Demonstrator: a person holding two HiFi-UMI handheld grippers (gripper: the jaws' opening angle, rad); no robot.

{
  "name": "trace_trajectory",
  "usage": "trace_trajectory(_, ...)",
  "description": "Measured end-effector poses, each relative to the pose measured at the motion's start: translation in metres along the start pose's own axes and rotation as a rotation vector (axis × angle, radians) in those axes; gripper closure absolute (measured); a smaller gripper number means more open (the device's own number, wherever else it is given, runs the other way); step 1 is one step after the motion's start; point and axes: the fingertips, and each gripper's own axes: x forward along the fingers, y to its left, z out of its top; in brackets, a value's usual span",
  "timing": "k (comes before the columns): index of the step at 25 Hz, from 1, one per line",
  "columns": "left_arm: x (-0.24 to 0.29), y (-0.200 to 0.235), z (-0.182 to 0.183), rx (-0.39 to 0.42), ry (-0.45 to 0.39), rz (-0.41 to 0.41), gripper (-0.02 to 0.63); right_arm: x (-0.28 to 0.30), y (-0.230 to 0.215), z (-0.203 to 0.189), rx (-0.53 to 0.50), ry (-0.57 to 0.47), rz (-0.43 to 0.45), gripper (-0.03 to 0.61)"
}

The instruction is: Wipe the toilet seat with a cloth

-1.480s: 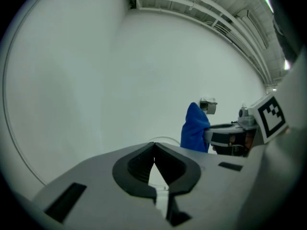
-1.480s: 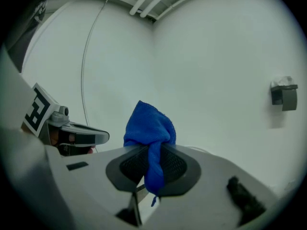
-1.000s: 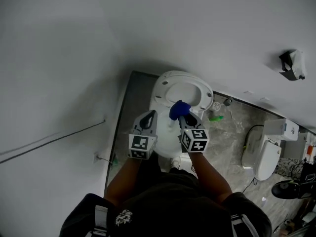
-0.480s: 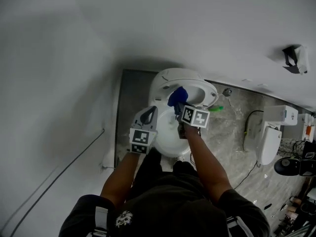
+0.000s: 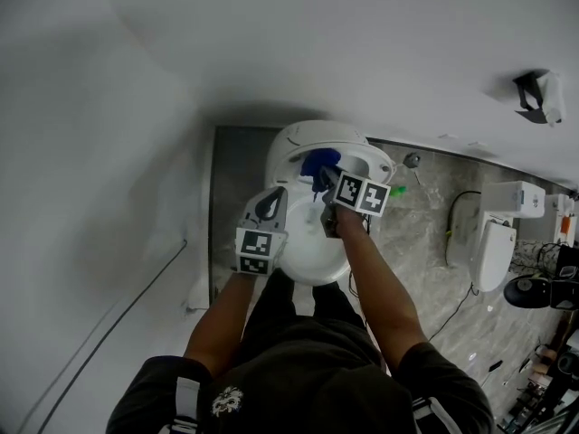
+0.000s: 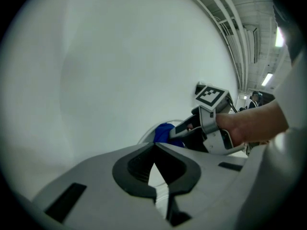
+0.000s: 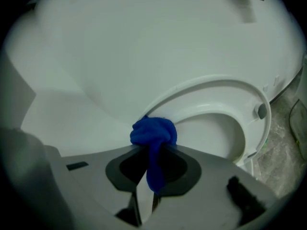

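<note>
Two tongs work over a white toilet (image 5: 312,262), held by a person in a dark shirt (image 5: 308,373). Nearest, the left tongs (image 6: 154,146) hover above the bowl, jaws pressed together with nothing between them. Just beyond, the right tongs (image 7: 151,152) are clamped on a bunched blue cloth (image 7: 153,131). Its wad presses against the rim of the toilet seat (image 7: 218,86), and a tail hangs back between the jaws. Farther off, a small green object (image 5: 396,191) lies on the grey marbled floor (image 5: 425,242). A second toilet (image 5: 493,256) stands well apart at the right.
</note>
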Motion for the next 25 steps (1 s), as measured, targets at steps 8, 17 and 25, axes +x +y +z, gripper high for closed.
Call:
trace_trajectory(8, 0.016, -0.018, -0.003, 0.010, 0.015, -0.003, 0.603, -0.019, -0.008, 0.030, -0.011, -0.129, 0.060, 0.520)
trace_trajectory(17, 0.036, -0.047, -0.006, 0.039, 0.032, -0.026, 0.603, -0.040, -0.050, 0.050, -0.026, -0.200, 0.014, 0.520)
trace_trajectory(25, 0.057, -0.058, -0.008, 0.054, 0.044, -0.040, 0.603, -0.051, -0.077, 0.058, -0.181, -0.246, -0.073, 0.520)
